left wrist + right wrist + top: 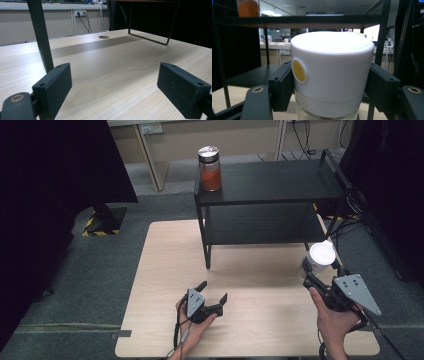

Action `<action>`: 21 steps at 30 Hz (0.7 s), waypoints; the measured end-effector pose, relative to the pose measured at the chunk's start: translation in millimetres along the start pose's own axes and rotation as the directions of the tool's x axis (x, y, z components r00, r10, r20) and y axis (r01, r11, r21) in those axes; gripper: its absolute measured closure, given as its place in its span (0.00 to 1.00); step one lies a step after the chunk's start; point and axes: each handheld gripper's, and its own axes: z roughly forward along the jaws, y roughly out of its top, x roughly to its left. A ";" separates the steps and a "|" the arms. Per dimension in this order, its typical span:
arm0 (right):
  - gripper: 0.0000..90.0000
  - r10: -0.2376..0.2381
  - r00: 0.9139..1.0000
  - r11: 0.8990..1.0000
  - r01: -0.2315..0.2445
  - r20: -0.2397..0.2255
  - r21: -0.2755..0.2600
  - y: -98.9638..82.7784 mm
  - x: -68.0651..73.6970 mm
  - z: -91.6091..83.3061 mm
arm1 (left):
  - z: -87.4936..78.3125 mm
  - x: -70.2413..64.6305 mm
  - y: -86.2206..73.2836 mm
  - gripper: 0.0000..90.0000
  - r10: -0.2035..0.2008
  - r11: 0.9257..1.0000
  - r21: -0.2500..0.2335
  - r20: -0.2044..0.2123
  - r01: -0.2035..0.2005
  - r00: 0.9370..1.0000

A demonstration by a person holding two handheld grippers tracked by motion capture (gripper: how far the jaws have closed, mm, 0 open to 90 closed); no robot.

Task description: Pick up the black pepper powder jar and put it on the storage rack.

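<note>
Two jars, one shelf unit, one table and two grippers are counted.

Jar one: a clear glass jar with a silver screw lid [209, 168], filled most of the way with orange-red powder, is stood upright at the left end of the top board of the black two-tier metal shelf unit [280, 182]. The rest of that top board is bare, and the lower tier is bare as well.

Jar two: a clear jar with a broad white plastic cap [332, 70] (a round yellow mark is seen on the cap's side) is held by the right gripper [314, 272], whose two black jaws are closed against opposite sides of the cap. It is seen just beside the shelf unit's right front leg, near the right edge of the light wooden table [165, 270]. Its contents cannot be made out.

The left gripper [211, 295] is held low over the table's near middle with its jaws spread wide and nothing between them; in the left gripper view, bare wood is seen ahead as far as the shelf unit's legs. Open tabletop is left in front of the shelf unit and along the table's left side.
</note>
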 end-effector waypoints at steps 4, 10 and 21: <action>0.34 0.000 1.000 1.000 0.000 0.003 -0.019 10.6 -0.5 4.2 | -0.2 -0.3 0.1 0.14 0.002 1.000 0.001 0.001 -0.002 1.000; 0.34 -0.005 1.000 0.999 0.005 0.002 -0.039 25.6 -1.7 10.8 | 0.0 -0.4 0.5 0.14 0.002 1.000 0.003 0.001 -0.002 1.000; 0.34 -0.008 1.000 0.998 0.008 -0.004 -0.065 49.0 -0.4 29.5 | 0.3 -0.9 0.4 0.14 0.002 1.000 0.003 0.003 -0.002 1.000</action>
